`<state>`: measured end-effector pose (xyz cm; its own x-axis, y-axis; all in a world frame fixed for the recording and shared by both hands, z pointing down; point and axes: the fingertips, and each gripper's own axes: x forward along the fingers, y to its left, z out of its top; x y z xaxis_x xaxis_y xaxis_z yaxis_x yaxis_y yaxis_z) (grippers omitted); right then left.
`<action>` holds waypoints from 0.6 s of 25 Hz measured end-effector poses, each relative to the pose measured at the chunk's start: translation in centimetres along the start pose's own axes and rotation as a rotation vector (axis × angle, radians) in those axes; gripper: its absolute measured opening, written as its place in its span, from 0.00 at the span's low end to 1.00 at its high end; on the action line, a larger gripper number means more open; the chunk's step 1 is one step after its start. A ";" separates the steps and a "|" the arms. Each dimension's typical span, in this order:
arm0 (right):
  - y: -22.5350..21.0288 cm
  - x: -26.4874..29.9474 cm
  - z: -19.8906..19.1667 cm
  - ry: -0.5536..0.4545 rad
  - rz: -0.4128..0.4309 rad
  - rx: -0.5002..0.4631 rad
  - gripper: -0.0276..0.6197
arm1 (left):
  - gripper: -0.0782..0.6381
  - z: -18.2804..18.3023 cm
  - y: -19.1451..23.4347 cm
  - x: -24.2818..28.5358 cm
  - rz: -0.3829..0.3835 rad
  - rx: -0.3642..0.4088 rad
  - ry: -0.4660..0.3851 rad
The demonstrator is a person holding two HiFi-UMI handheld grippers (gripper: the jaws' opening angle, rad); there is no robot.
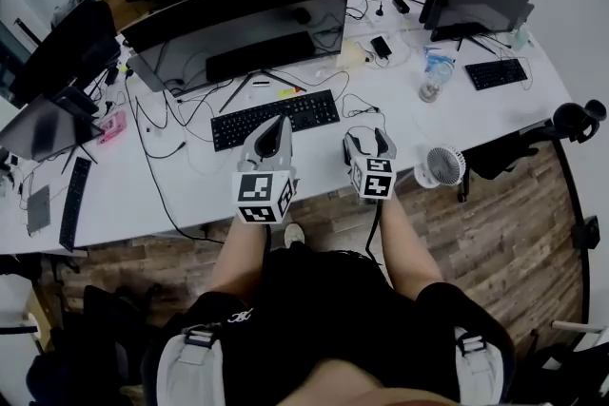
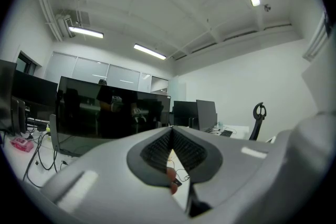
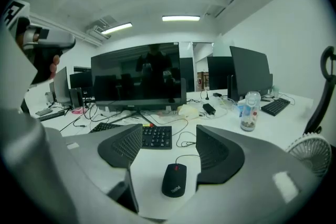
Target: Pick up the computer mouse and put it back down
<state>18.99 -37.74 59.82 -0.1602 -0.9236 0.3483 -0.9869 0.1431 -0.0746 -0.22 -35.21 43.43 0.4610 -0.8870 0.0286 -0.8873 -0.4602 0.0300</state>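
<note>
With grey right tongs (image 3: 169,149) spread astride small black plastic computer mouse (image 3: 174,180) on white tabletop (image 3: 149,168), left tongs (image 2: 170,150) pressed together, lower squarely, centre jaws on its flanks, close gently.

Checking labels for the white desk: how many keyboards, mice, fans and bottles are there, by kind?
Black keyboards: 3
Black corded computer mouse: 1
White round desk fan: 1
Clear plastic bottle: 1
Total: 6
</note>
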 end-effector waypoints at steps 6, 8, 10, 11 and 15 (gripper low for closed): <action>-1.0 3.4 -5.3 0.167 -0.022 0.029 0.52 | 0.18 0.0 1.5 1.2 0.007 0.011 0.005; -1.2 4.4 -6.7 0.215 -0.036 0.038 0.52 | 0.18 -0.1 2.1 1.3 0.013 0.015 0.010; -1.6 5.1 -8.1 0.256 -0.053 0.047 0.52 | 0.18 -0.2 2.7 1.4 0.018 0.019 0.014; -1.8 5.5 -8.7 0.273 -0.058 0.052 0.52 | 0.18 -0.3 3.0 1.4 0.021 0.020 0.015; -1.8 6.9 -10.7 0.333 -0.063 0.062 0.52 | 0.18 -0.5 4.1 1.4 0.034 0.023 0.021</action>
<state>19.45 -40.58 72.32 -0.1061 -0.7619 0.6390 -0.9937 0.0577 -0.0962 -3.17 -38.34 44.13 0.4307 -0.9011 0.0500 -0.9023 -0.4310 0.0062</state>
